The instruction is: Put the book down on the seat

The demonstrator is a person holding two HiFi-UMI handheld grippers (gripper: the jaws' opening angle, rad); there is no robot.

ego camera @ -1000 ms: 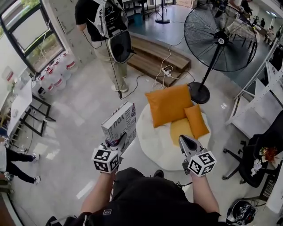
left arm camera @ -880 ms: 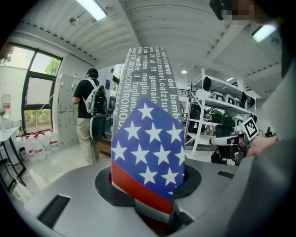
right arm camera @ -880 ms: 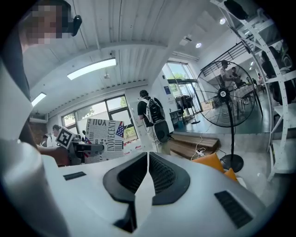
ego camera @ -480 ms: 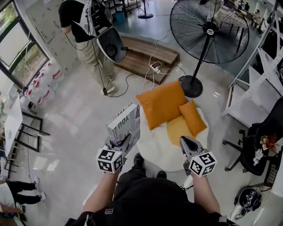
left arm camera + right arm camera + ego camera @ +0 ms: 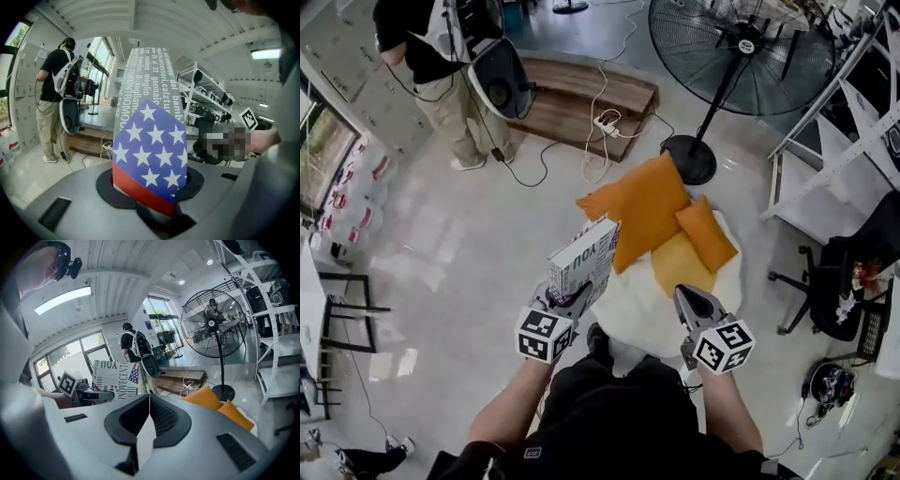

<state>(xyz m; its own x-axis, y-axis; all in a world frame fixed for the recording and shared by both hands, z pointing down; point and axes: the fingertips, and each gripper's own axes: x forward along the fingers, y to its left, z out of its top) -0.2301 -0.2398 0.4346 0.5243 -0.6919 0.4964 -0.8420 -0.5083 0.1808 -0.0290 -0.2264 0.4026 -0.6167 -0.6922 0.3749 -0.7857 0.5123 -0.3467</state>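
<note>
The book [image 5: 581, 258], white with black lettering and a stars-and-stripes corner, stands upright in my left gripper [image 5: 570, 298], which is shut on its lower end. It hangs over the left edge of the round white seat [image 5: 642, 305]. In the left gripper view the book [image 5: 150, 140] rises from between the pads and fills the centre. My right gripper [image 5: 689, 302] hovers over the seat's near right part, shut and holding nothing. In the right gripper view its pads [image 5: 161, 416] meet along a line, and the book [image 5: 112, 378] shows at the left.
Two orange cushions [image 5: 642, 206] [image 5: 705, 234] and a yellow one [image 5: 680, 264] cover the seat's far half. A big standing fan [image 5: 741, 47] and a white rack [image 5: 825, 178] are behind, an office chair [image 5: 839, 281] at the right. A person [image 5: 431, 56] stands far left by a wooden step [image 5: 581, 94].
Both grippers have moved forward and lower toward the seat, the left carrying the book. The seat and cushions now lie closer under the grippers. Neither grip has changed.
</note>
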